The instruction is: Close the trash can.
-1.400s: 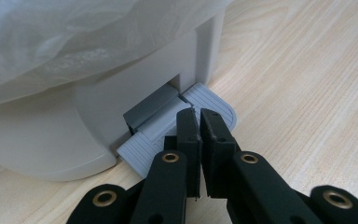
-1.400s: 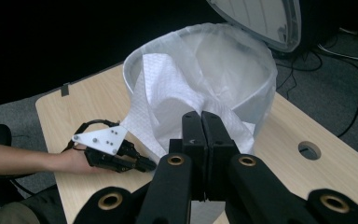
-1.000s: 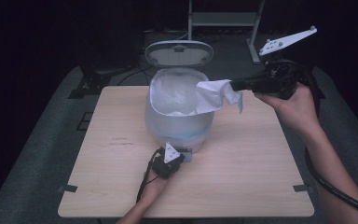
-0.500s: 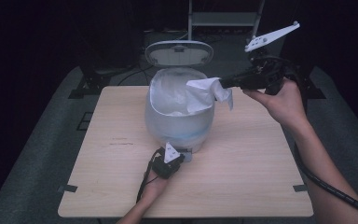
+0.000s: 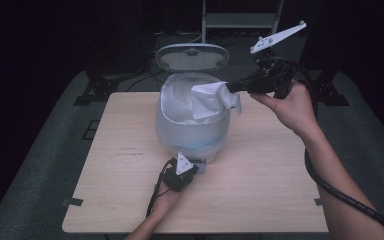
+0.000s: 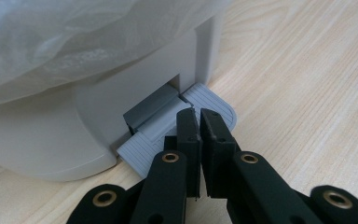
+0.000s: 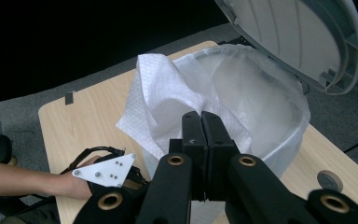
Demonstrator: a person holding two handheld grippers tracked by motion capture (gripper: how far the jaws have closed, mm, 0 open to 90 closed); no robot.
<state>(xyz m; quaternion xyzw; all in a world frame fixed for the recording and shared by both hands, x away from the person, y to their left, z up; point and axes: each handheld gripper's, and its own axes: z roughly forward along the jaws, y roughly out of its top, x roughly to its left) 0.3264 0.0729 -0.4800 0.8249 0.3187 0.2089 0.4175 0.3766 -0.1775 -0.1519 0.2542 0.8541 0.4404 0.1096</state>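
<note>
Pressing down front: left gripper (image 5: 190,169) sits low on the counter (image 5: 260,200), right at the near foot of the bin (image 5: 192,132), its fingers (image 6: 189,128) clenched together with nothing between them.
Pedal: grey ribbed foot pedal (image 6: 214,100) juts from the base of the bin, and those closed fingertips rest on top of it in the left gripper view.
Left hand: the person's hand (image 5: 167,197) comes in from the near counter edge, just this side of the bin.
Bin: pale, round, lined with a clear plastic bag (image 7: 270,100), standing at the far middle of the counter.
Paper towel: white crumpled sheet (image 5: 207,102) hangs over the open mouth of the bin, on its right half, draping across the rim.
Right gripper: right gripper (image 5: 232,87) reaches level from the right of the bin, its fingers (image 7: 193,128) clamped tight on the edge of the paper towel.
Right hand: the hand (image 5: 292,107) holds up beyond the right rim of the bin.
Lid: white lid (image 5: 192,56) stands raised behind the bin, swung up and open.
</note>
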